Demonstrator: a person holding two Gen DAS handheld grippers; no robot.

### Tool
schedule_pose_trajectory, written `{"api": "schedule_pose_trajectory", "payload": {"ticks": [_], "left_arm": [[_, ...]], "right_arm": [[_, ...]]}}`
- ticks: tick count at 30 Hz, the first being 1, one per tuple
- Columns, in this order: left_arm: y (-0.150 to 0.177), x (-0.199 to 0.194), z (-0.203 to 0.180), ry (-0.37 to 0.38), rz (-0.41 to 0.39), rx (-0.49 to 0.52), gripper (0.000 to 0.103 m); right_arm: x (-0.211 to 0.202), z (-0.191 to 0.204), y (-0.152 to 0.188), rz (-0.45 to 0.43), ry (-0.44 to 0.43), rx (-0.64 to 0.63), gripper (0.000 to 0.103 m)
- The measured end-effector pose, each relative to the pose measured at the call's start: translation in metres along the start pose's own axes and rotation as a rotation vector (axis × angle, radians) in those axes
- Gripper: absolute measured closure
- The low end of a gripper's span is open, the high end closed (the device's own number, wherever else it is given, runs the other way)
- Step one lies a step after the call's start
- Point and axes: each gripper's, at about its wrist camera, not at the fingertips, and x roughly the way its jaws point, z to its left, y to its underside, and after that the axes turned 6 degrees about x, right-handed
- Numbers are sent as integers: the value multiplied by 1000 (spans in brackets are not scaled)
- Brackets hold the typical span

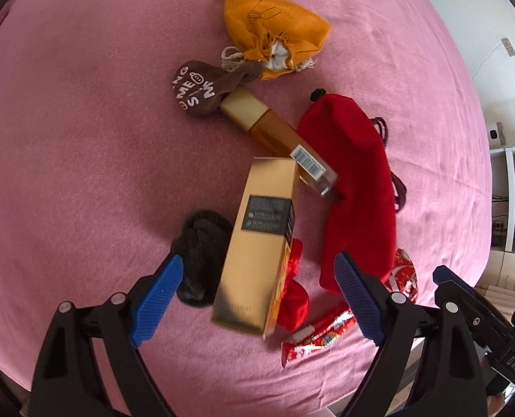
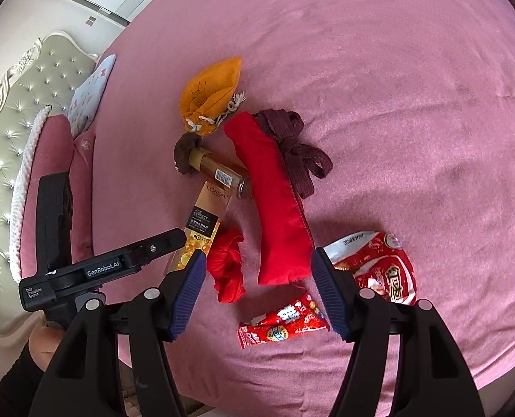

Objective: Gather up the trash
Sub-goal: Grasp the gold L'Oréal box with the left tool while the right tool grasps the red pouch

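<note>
Left wrist view shows your left gripper (image 1: pixel 257 299) spread wide and holding nothing, poised over the pink bedspread (image 1: pixel 83 173). Between its fingers lies the gold carton (image 1: pixel 261 246), with a dark sock (image 1: pixel 202 257) at nine o'clock of it and a glass bottle (image 1: pixel 278 135) at twelve. A red pouch (image 1: pixel 354 187) sits at three o'clock, an orange pouch (image 1: pixel 275 27) and a brown sock (image 1: pixel 198 92) farther up. The small snack wrapper (image 1: pixel 313 340) lies at five o'clock of the carton.

Right wrist view has your right gripper (image 2: pixel 257 295) released too, fingers apart and empty. The small snack wrapper (image 2: pixel 281 323) lies just below its opening; a larger red snack bag (image 2: pixel 379 267) sits at three o'clock, past the right finger. A red cloth bundle (image 2: pixel 228 271) rests between the fingers.

Nothing looks collected yet: both wrappers and the carton lie on the bed, and no bin is visible.
</note>
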Motion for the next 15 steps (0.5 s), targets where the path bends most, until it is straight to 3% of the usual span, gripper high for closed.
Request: {"api": "schedule_pose_trajectory", "payload": {"ticks": [12,15], "left_arm": [[-28,49,4,-24,123,-49,15],[-32,52,2,-42,123,-52,29]], "right_arm": [[49,-14,-36,99,29,24,41],[58,-16,-41,118,22,32,41]]}}
